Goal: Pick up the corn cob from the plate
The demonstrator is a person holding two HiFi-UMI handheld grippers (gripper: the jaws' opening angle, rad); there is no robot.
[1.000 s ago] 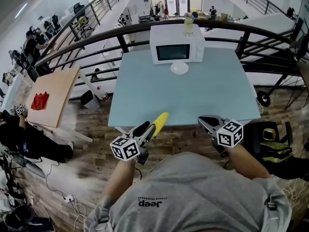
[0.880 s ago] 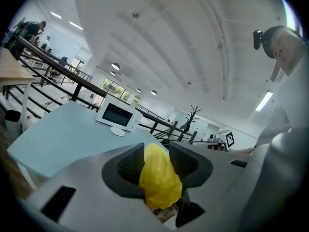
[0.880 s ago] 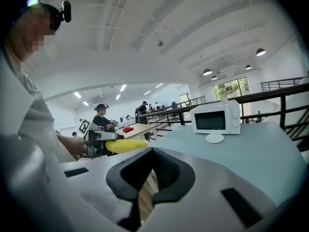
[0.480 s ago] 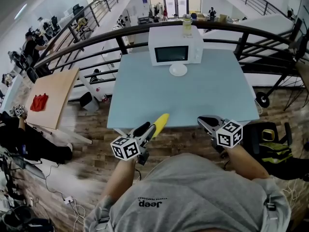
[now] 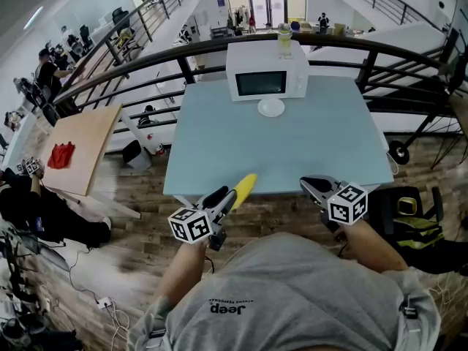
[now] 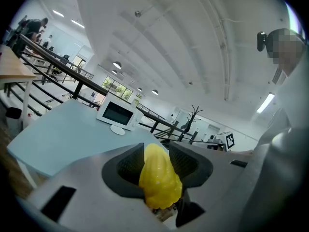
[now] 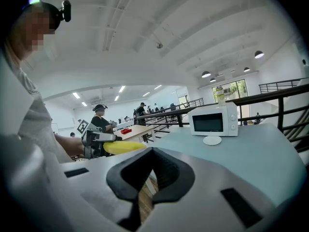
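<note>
My left gripper (image 5: 228, 194) is shut on the yellow corn cob (image 5: 243, 185), held just off the near edge of the pale blue table (image 5: 292, 145). In the left gripper view the cob (image 6: 158, 178) fills the gap between the dark pads (image 6: 128, 166), tip pointing away from me. The white plate (image 5: 271, 107) lies bare in front of the microwave (image 5: 267, 70) at the table's far side. My right gripper (image 5: 311, 183) hovers at the near edge to the right, shut with nothing in it. From the right gripper view, the cob (image 7: 123, 147) sticks out of the left gripper (image 7: 94, 141).
A jar (image 5: 284, 37) stands on top of the microwave. A dark railing (image 5: 146, 53) curves behind the table. A wooden table (image 5: 88, 148) with a red cloth (image 5: 60, 153) is at the left, and people stand farther off. A black-and-yellow bag (image 5: 409, 221) sits on the floor at right.
</note>
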